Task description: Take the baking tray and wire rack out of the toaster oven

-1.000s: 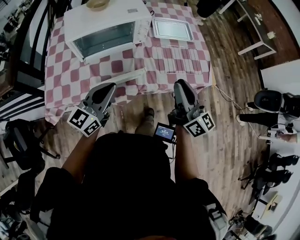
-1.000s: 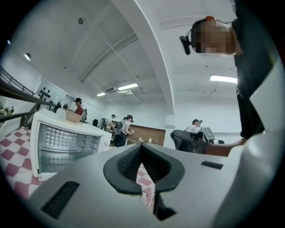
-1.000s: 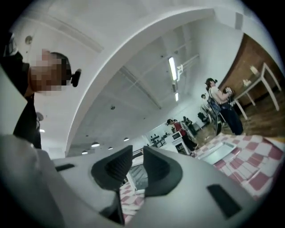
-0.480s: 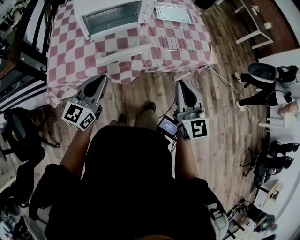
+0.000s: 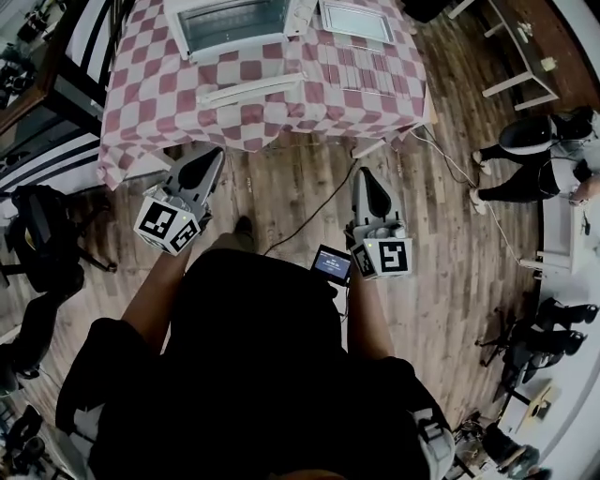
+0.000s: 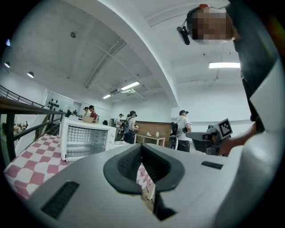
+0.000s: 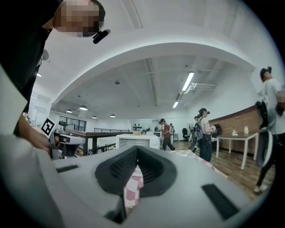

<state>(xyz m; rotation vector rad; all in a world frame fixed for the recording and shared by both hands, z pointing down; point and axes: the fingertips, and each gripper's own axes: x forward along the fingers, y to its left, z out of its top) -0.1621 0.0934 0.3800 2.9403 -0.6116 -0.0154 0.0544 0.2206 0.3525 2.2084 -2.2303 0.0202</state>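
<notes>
Left gripper: jaws together, nothing between. Right gripper: pads meeting, empty. Both short of checkered table.

Head view only: baking tray on table at 3 o'clock of toaster oven; wire rack flat at 6 o'clock of tray; oven door folded down.

Left gripper view only: oven's open front, 10 o'clock of jaws.

Toaster oven stands on the table, baking tray just right — left gripper, right gripper before the table.
</notes>
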